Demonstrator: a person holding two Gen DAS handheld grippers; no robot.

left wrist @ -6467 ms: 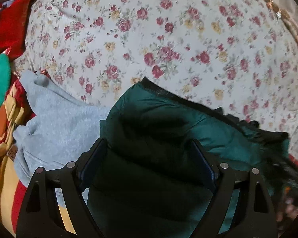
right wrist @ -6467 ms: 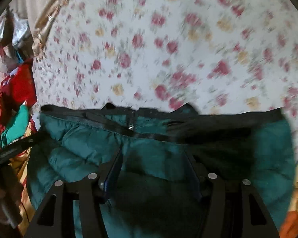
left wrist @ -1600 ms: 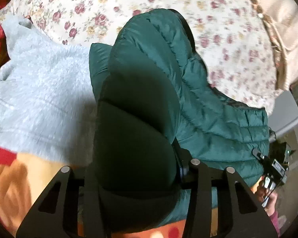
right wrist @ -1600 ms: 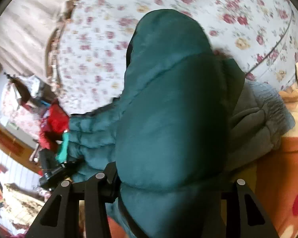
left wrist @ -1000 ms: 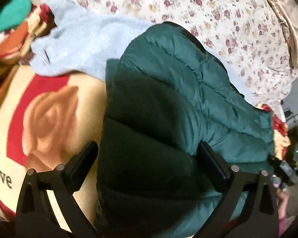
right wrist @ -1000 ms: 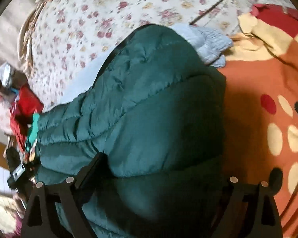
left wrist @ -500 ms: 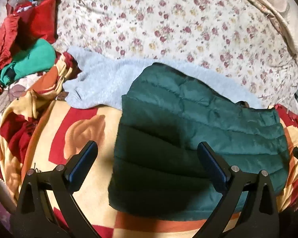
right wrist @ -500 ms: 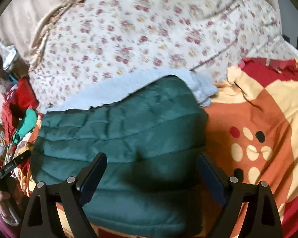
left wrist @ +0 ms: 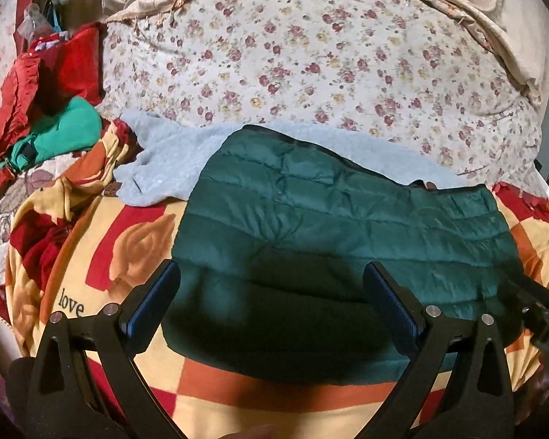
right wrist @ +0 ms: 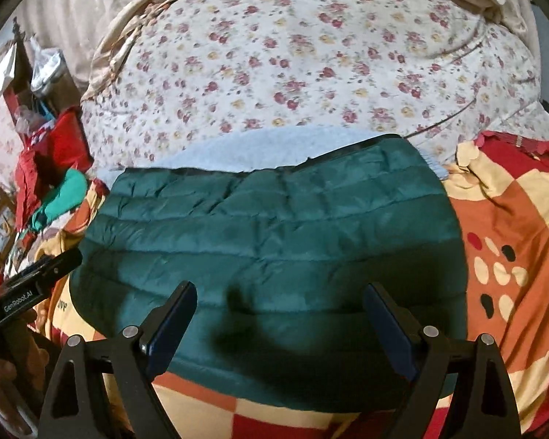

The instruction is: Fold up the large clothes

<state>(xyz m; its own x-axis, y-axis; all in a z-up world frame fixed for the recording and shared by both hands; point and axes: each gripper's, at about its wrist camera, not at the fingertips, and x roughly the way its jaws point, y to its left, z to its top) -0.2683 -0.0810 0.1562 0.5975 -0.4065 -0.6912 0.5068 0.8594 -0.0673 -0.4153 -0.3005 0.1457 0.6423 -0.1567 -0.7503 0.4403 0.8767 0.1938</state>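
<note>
At the bottom of each frame, the left gripper (left wrist: 271, 298) and the right gripper (right wrist: 279, 314) are seen with jaws spread wide and nothing between the pads. The dark green quilted puffer jacket (left wrist: 333, 248), gripped in both a second and a half ago, has been released and now lies folded across the middle of the frames on the orange, red and cream patterned blanket (left wrist: 91, 256). This fold is judged finished. Both grippers have been drawn back and raised, angled downward. Behind it, a pale grey fleece garment (left wrist: 157, 161) is partly covered, with the floral bedsheet (left wrist: 311, 55) beyond.
</note>
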